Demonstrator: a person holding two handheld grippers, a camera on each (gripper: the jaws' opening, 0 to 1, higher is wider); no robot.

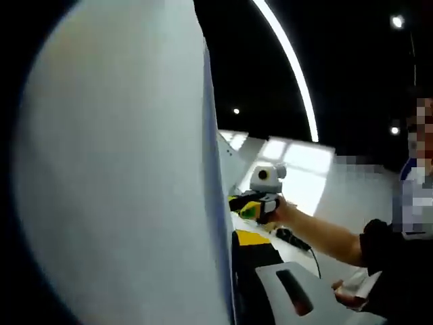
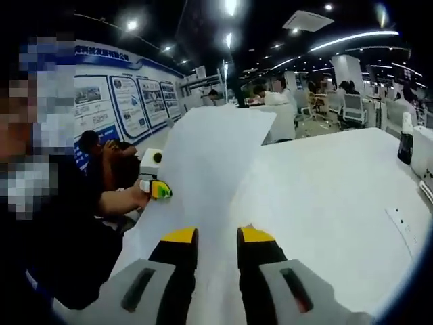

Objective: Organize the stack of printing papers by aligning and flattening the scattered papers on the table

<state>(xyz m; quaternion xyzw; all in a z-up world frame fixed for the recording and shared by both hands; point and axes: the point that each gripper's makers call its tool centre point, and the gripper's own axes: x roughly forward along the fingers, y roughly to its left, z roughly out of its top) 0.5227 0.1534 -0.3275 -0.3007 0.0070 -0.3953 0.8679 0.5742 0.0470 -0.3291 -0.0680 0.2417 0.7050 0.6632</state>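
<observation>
White papers (image 2: 210,156) lifted off surface (image 2: 338,196), blocking left gripper view; right gripper (image 2: 216,240) clamped on them, left gripper (image 2: 159,189) state unclear. Bottle (image 2: 405,139) at 3 o'clock; wall posters (image 2: 128,101) unreadable.

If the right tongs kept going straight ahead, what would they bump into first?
Probably nothing new: the right tongs already sit on the sheet of paper, which runs on ahead of them over the white table.

White paper stack (image 2: 210,162), raised off table (image 2: 325,189)
</observation>
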